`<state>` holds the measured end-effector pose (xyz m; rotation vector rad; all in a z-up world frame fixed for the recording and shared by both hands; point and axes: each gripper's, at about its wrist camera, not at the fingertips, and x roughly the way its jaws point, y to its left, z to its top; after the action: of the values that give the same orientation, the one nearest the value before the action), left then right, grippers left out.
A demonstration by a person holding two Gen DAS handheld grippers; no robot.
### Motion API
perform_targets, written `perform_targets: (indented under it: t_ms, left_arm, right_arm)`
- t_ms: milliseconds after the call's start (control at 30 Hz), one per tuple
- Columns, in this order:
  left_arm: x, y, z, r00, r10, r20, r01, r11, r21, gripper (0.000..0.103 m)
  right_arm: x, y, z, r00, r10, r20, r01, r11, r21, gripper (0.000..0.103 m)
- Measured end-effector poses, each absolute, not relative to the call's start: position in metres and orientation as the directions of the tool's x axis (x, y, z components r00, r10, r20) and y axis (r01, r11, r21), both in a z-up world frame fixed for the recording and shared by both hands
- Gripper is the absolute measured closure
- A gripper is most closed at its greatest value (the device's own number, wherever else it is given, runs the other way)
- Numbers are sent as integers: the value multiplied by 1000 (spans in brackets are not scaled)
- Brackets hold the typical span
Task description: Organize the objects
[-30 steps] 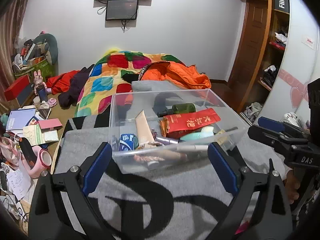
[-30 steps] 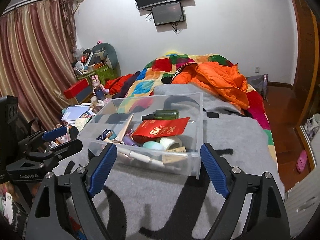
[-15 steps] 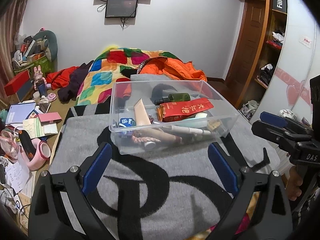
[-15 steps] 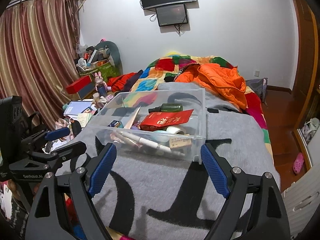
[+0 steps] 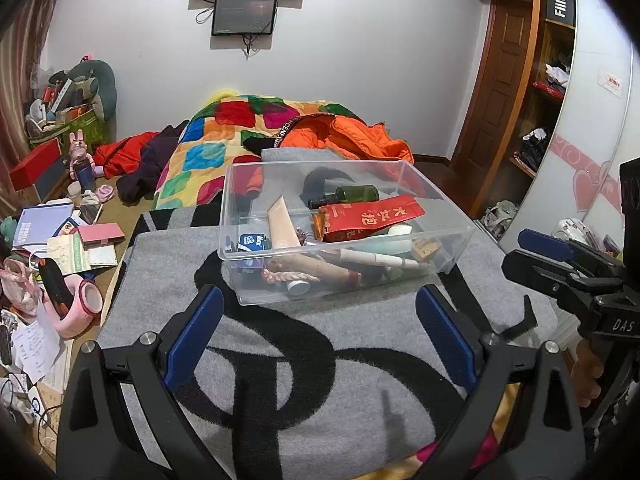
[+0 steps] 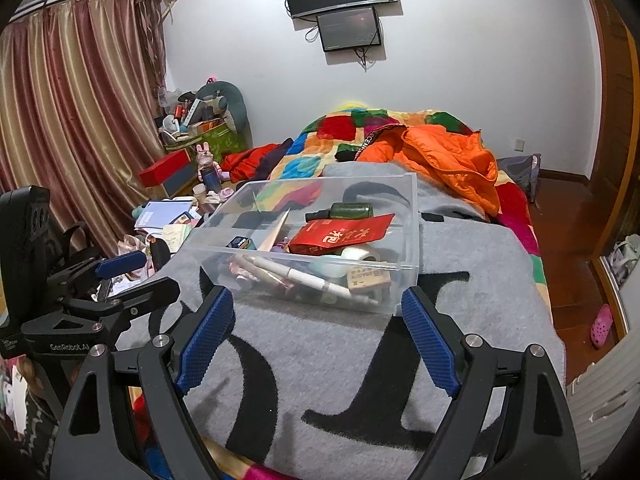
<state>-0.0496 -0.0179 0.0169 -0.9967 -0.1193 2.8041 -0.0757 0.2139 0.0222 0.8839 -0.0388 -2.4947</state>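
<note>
A clear plastic bin (image 5: 256, 254) stands on a grey blanket (image 5: 312, 360) on the bed; it also shows in the right wrist view (image 6: 408, 248). It holds a red packet (image 5: 368, 216), a green bottle (image 5: 352, 194), a beige tube (image 5: 282, 222), a small blue box (image 5: 252, 242), a white pen (image 6: 308, 276) and several other small items. My left gripper (image 5: 316, 332) is open and empty, short of the bin's near side. My right gripper (image 6: 316, 332) is open and empty, also short of the bin.
A patchwork quilt (image 5: 216, 144) and an orange jacket (image 6: 448, 160) lie behind the bin. Books, a pink cup (image 5: 86, 308) and clutter cover the floor at the left. A wardrobe (image 5: 544, 80) stands at the right. The blanket's near edge hangs over the bed end.
Both grippers have pulled back and risen from the bin, which now looks smaller and farther. Both stay open. The bin and its contents have not moved.
</note>
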Motion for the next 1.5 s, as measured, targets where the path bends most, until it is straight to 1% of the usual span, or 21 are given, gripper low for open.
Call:
perform_targets:
  t_ms: [600, 1500]
  left_arm:
    - [-51, -17, 19, -766, 183, -616, -120, -982, -143, 5]
    - [-48, -8, 20, -776, 140, -615, -114, -990, -82, 5]
  right_arm:
    - [-78, 213, 16, -651, -473, -594, 441, -872, 211, 18]
    - [-78, 213, 16, -650, -474, -594, 443, -872, 210, 18]
